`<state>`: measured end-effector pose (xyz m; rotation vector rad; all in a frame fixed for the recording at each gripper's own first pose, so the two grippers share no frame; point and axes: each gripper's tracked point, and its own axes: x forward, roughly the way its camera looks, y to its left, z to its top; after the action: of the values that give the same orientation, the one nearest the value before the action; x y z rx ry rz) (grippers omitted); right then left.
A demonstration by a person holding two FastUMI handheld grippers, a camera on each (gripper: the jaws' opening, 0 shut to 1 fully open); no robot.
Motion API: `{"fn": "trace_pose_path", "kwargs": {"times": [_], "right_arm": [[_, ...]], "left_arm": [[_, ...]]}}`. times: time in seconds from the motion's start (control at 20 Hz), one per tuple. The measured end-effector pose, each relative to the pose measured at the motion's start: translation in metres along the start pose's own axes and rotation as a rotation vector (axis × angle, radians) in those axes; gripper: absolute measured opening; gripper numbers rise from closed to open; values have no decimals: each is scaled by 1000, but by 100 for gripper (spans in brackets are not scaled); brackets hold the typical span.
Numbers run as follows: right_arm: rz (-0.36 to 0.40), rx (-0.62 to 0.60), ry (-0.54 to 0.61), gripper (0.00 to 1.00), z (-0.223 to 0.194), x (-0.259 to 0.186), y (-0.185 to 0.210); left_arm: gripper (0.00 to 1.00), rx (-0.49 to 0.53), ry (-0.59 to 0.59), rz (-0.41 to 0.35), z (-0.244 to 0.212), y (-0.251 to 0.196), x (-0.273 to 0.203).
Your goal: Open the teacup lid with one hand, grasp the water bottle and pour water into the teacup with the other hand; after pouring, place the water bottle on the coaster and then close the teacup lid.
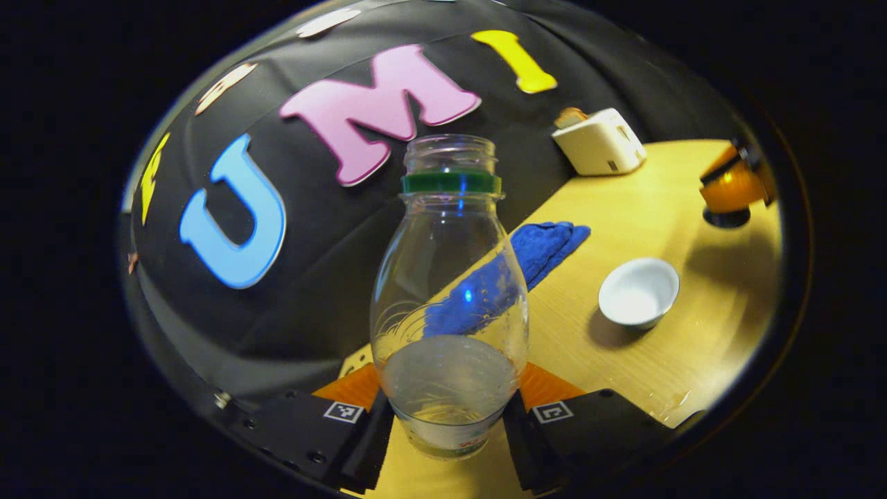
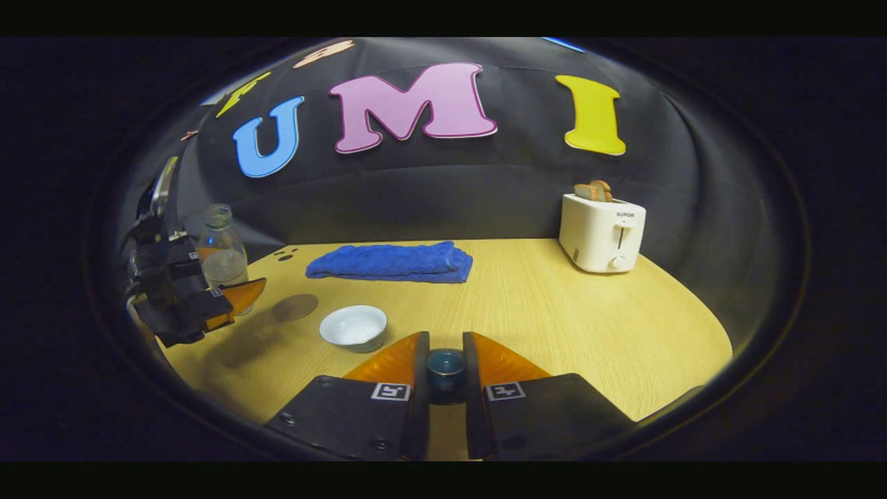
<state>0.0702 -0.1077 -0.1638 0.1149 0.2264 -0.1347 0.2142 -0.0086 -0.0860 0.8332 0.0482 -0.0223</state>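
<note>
Both grippers hold something: the left has the bottle, the right has the cup's lid.

In the left gripper view, the left gripper [image 1: 449, 416] is clamped on the lower part of the clear water bottle [image 1: 449, 298], one finger on each side; the bottle stands upright, uncapped, with a green ring at its neck and a little water in the bottom. In the right gripper view, the right gripper [image 2: 446, 371] pinches a small dark knobbed piece, probably the lid [image 2: 446, 366], though it is half hidden between the fingers. The white teacup [image 2: 354, 326] sits open on the wooden table [image 2: 589, 326], just left of that gripper. A round coaster [image 2: 294, 307] lies between the cup and the bottle. Farther back are a folded blue towel [image 2: 391, 262] and a white toaster [image 2: 601, 232] with toast in it.
</note>
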Motion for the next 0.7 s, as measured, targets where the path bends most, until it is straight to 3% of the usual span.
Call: {"fn": "trace_pose_path", "kwargs": {"times": [0.7], "right_arm": [[-71,-4,2,25,-14,-17,-36]], "left_arm": [[74,503,90,-80,-13,-36,48]]}}
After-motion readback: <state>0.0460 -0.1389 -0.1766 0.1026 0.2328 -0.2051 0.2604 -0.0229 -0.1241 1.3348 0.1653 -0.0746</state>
